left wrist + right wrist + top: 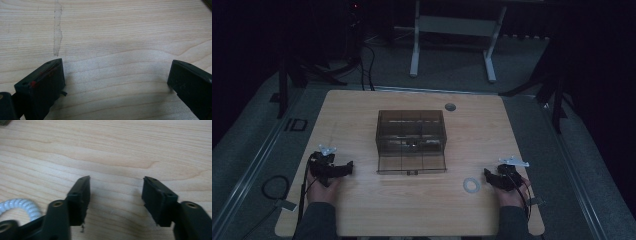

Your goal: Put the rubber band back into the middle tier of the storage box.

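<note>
The left hand-held gripper (346, 168) rests on the wooden surface (362, 210) near its left edge, its jaws wide apart with only bare wood between them. The right hand-held gripper (488, 176) lies near the right edge, jaws also open and holding nothing. A white ring (471, 185) lies flat on the surface just beside the right hand-held gripper, not touching its jaws. A dark transparent box (411, 141) with compartments stands in the middle, well apart from both
</note>
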Demonstrator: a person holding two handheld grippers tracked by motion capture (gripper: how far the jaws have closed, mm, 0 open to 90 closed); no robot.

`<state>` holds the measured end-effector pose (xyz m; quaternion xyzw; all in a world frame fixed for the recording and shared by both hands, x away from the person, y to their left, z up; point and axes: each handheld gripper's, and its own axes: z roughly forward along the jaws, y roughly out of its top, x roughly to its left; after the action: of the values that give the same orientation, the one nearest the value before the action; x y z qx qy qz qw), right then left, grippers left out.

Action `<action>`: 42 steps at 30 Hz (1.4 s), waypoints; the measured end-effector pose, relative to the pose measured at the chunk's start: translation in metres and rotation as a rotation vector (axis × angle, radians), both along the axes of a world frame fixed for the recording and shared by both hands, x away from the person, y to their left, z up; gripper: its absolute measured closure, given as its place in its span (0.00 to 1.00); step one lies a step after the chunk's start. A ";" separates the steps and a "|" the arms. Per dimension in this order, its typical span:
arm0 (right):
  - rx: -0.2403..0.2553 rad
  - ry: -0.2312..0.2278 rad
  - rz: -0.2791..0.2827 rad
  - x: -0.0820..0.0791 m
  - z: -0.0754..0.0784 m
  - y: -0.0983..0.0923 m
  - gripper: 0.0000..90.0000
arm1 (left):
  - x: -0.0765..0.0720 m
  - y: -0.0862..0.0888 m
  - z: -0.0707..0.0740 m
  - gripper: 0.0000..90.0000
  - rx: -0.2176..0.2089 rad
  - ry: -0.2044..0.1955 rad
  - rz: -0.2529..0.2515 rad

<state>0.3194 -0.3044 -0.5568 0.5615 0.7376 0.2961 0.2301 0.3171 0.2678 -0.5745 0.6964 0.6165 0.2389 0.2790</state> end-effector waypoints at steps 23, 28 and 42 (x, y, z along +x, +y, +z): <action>-0.046 0.064 0.092 -0.002 0.028 0.011 0.66 | 0.001 0.000 0.000 0.01 -0.001 0.000 0.002; -0.063 0.081 0.121 0.001 0.029 0.016 0.68 | 0.001 0.000 0.000 0.01 -0.001 0.000 0.002; -0.100 0.112 0.169 0.005 0.039 0.024 0.70 | 0.001 0.000 0.000 0.01 -0.003 0.000 0.003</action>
<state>0.3247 -0.2808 -0.5175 0.5006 0.8081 0.2451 0.1903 0.3181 0.2673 -0.5745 0.6952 0.6178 0.2385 0.2795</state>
